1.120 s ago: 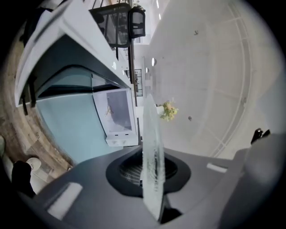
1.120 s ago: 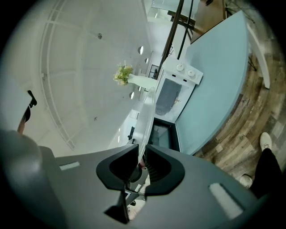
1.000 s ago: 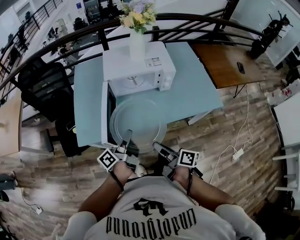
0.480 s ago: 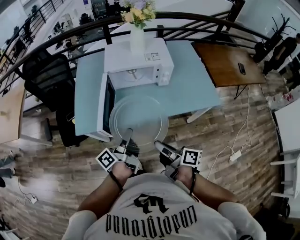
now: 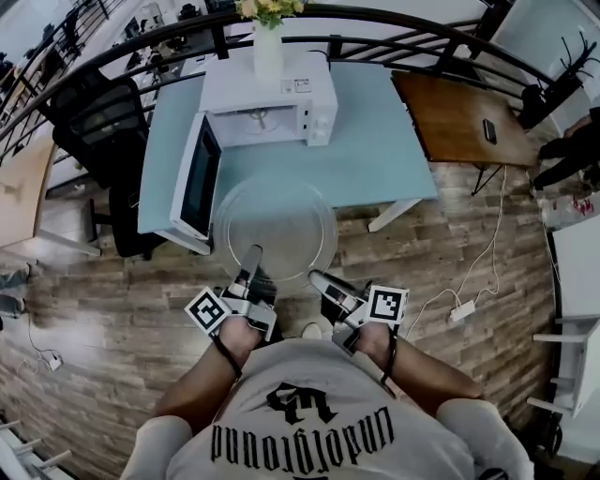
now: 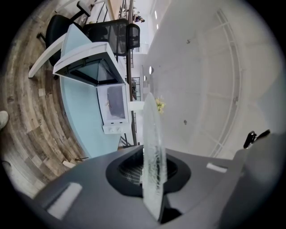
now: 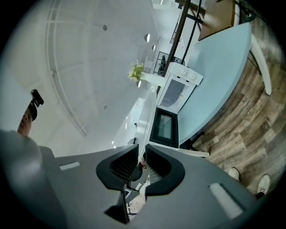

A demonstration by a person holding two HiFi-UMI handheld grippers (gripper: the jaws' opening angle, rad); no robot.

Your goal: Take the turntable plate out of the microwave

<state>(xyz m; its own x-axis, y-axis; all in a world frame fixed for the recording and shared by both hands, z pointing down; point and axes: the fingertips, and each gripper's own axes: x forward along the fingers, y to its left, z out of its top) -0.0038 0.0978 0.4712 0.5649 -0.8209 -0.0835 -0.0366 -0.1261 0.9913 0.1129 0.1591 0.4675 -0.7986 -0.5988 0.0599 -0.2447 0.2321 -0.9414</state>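
Observation:
The clear glass turntable plate (image 5: 275, 228) hangs level in front of the white microwave (image 5: 267, 94), out past the front edge of the light blue table (image 5: 384, 150). My left gripper (image 5: 252, 257) is shut on the plate's near left rim. My right gripper (image 5: 319, 279) is shut on its near right rim. In the left gripper view the plate (image 6: 152, 143) stands edge-on between the pads of the left gripper (image 6: 154, 172). The right gripper view shows the plate's thin edge (image 7: 145, 117) running out from the right gripper (image 7: 140, 162). The microwave door (image 5: 195, 183) is swung open to the left.
A white vase of flowers (image 5: 267, 42) stands on the microwave. A black office chair (image 5: 84, 122) is left of the table, and a brown table (image 5: 459, 117) is to its right. A dark railing (image 5: 394, 23) runs behind. A power strip (image 5: 459, 309) lies on the wooden floor.
Both grippers have drawn the plate back from the microwave toward the person. It now hangs partly over the floor, beyond the table's edge.

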